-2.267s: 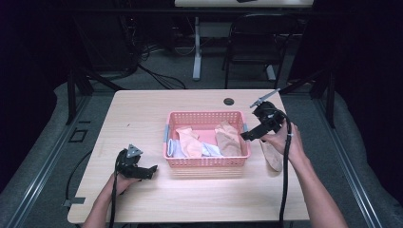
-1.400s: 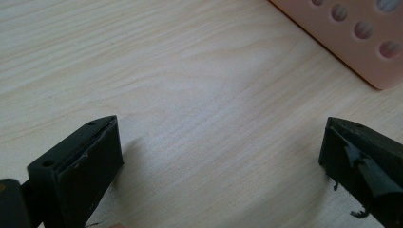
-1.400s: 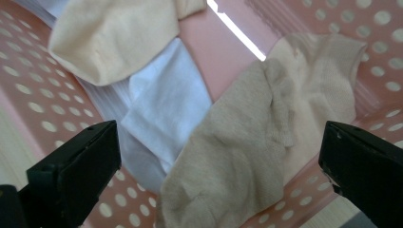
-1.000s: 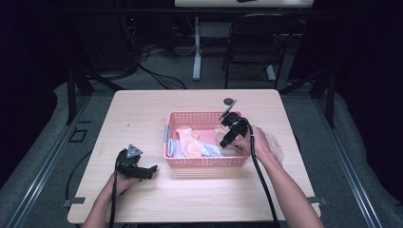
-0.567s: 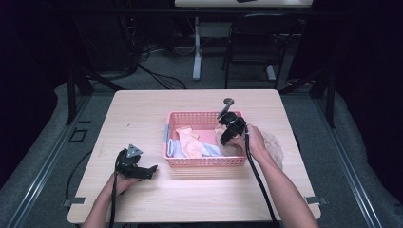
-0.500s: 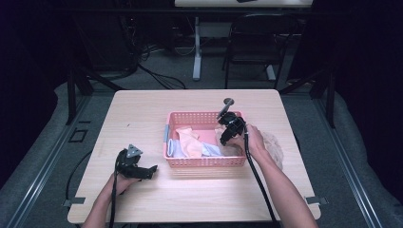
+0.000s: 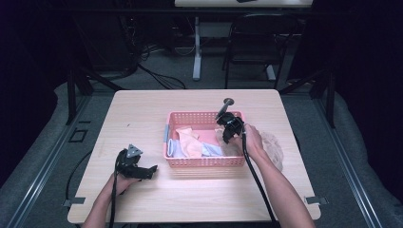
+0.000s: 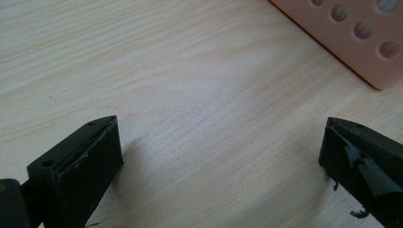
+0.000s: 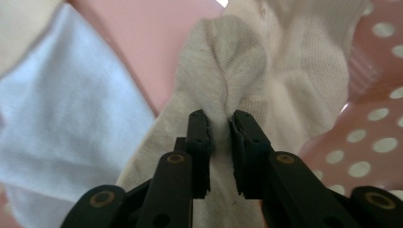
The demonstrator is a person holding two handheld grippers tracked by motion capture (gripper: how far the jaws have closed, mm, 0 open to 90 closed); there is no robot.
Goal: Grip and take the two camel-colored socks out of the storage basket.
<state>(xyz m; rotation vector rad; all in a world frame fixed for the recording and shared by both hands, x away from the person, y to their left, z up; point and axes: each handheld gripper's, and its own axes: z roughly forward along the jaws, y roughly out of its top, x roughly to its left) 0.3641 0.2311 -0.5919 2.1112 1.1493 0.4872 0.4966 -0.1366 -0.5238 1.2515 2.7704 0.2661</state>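
Note:
A pink perforated basket [image 7: 204,163] sits mid-table and holds several cloths: peach [image 7: 189,140], light blue [image 7: 177,149] and beige. My right gripper [image 7: 227,134] reaches down into the basket's right side. In the right gripper view its jaws pinch a fold of a beige knit cloth [image 9: 223,78], with a light blue cloth [image 9: 71,109] to the left. My left gripper [image 7: 151,170] rests low over the table left of the basket, jaws wide apart with bare wood between them; the basket's corner [image 8: 361,38] shows ahead.
Another beige cloth [image 7: 273,145] lies on the table just right of the basket, beside the right hand. A small dark round object [image 7: 228,100] sits behind the basket. A chair [image 7: 256,42] and table legs stand beyond the far edge.
My right gripper moved from the cloth right of the basket leftward into the basket and dipped down onto the beige cloth. The left gripper stayed still.

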